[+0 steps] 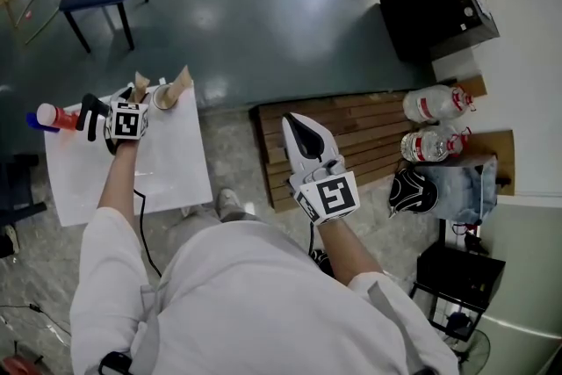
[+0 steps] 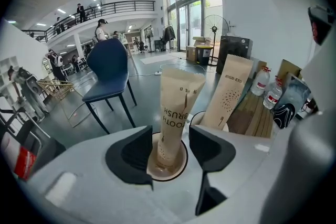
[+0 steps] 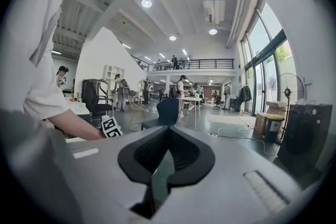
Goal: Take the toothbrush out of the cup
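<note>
Your left gripper [image 2: 170,145], jaws wide, flanks the tan paper-sleeved toothbrush [image 2: 176,107] standing upright, untouched, in the round pale cup [image 2: 168,178]; your right gripper [image 3: 168,157], closed and empty, hangs well right of the cup.

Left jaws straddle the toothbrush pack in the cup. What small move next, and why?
Probably close the left gripper on the toothbrush pack: its open jaws flank the pack where it stands in the cup, pads not yet pressing.

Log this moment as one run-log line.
phase: pre-grasp | left gripper: open, jaws either side of toothbrush standing in cup | right gripper: shut, empty | toothbrush: not yet out
</note>
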Motion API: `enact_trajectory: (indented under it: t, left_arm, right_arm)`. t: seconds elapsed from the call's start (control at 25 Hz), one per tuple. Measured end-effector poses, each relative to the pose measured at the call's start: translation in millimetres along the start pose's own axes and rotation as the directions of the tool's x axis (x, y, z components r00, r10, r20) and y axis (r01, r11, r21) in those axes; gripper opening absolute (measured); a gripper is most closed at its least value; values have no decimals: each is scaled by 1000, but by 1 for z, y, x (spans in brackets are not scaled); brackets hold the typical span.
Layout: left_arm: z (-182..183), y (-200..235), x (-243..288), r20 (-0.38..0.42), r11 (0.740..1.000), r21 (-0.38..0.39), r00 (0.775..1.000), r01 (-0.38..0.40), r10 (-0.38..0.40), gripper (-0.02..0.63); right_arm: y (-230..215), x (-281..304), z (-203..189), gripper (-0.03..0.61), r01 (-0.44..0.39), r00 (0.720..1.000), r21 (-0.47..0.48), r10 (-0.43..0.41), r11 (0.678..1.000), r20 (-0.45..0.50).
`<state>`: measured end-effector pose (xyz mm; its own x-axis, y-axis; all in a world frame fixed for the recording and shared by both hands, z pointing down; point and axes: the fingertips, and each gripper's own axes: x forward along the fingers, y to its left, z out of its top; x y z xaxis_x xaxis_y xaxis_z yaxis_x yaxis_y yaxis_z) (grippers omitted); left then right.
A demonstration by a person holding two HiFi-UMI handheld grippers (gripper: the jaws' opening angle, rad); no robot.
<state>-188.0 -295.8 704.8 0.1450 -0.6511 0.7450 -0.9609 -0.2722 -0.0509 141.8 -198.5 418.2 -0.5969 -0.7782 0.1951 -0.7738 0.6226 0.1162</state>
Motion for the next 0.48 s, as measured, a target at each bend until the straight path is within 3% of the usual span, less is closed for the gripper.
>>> enact_trajectory:
  t: [0.48]
  left_arm:
    - [-6,-1,19,-35,1000,18,999,24,-23,214]
  right_arm:
    - [-9,0,-4,3,22,1000,2,-22,1000,-21]
